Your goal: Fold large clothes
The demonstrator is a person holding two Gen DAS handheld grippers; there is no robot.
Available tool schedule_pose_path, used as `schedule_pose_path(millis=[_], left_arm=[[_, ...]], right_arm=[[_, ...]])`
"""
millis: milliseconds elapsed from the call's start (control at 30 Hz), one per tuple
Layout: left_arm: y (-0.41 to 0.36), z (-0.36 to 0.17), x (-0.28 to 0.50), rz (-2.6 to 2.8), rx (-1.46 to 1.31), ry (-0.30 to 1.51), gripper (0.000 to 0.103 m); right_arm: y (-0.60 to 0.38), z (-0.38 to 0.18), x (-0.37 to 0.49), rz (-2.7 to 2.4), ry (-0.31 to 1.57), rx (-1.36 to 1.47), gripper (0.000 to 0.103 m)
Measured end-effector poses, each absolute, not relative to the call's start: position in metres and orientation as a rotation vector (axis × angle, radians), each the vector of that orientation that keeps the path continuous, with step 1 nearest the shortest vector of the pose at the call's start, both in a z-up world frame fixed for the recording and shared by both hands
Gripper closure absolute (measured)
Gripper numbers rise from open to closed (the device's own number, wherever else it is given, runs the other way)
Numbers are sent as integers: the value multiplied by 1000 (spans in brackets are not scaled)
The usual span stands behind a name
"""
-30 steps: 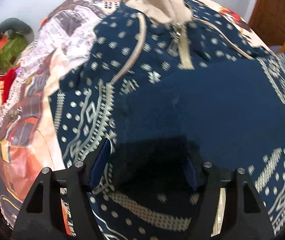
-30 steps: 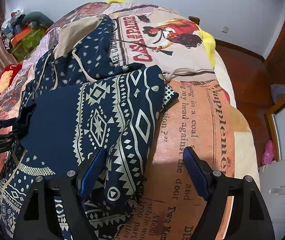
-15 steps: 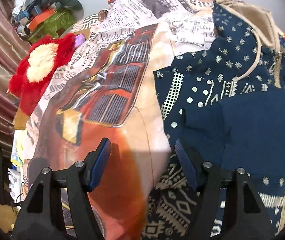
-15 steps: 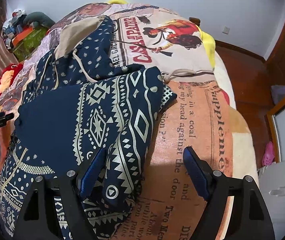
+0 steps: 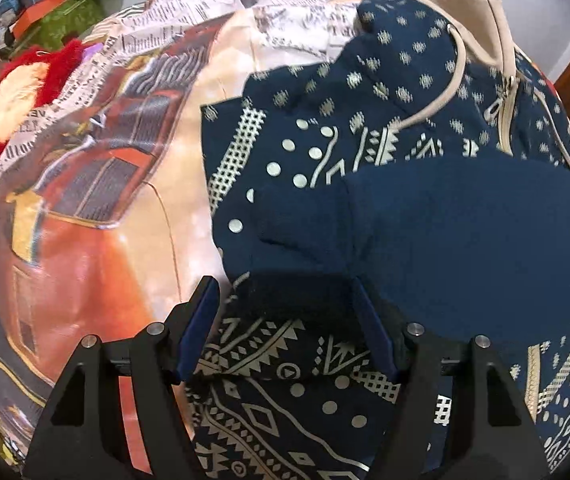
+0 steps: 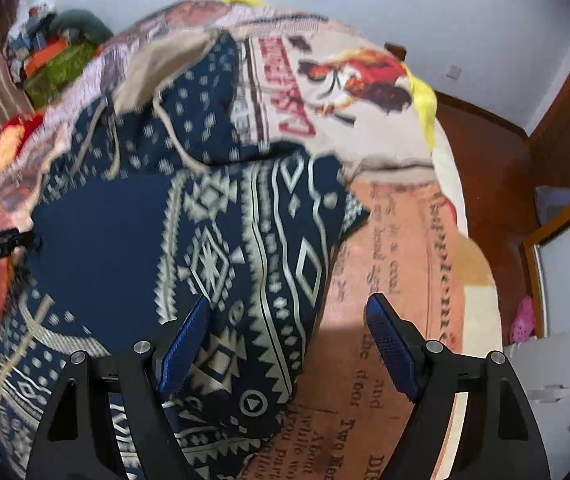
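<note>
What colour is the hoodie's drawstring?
Beige, like the hood lining; the drawstring shows best in the left wrist view.

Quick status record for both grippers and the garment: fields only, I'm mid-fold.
garment: navy patterned hoodie, sleeves folded across its front, lying on the printed blanket
hood: beige lining, at the far end
left gripper: open, over the hoodie's near left edge, holding nothing
right gripper: open, over the hoodie's right edge and the blanket, holding nothing

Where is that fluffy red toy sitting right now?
The red plush toy lies at the far left of the left wrist view, at the printed bedspread's edge, below the green clutter pile.
</note>
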State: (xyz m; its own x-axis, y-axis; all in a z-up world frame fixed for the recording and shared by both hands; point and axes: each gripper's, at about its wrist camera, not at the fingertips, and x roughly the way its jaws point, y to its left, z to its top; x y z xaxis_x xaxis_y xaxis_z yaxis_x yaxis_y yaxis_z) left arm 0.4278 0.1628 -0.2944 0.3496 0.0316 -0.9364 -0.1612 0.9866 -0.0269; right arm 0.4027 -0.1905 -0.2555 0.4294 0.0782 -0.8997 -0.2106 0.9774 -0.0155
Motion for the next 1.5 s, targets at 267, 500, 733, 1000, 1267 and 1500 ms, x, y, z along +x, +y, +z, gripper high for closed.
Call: schedule_pose_path(millis=[267, 500, 733, 1000, 1267, 1500], left_arm=[[169, -261, 432, 136, 3, 1182, 35], [172, -208, 465, 98, -20, 1072, 34], [164, -187, 524, 61, -77, 1018, 33], [156, -219, 591, 33, -179, 1072, 33], [158, -245, 630, 35, -306, 1055, 33], [140, -244, 633, -68, -343, 1049, 77]], right_arm=[[-188, -227, 404, 199, 1049, -165, 24], [-157, -188, 446, 262, 953, -118, 24], [-122, -184, 512, 291, 943, -65, 24], [-113, -217, 586, 284, 1026, 102, 24], [-114, -270, 638, 265, 1102, 261, 25], [-96, -266, 641, 331, 1052, 261, 65]])
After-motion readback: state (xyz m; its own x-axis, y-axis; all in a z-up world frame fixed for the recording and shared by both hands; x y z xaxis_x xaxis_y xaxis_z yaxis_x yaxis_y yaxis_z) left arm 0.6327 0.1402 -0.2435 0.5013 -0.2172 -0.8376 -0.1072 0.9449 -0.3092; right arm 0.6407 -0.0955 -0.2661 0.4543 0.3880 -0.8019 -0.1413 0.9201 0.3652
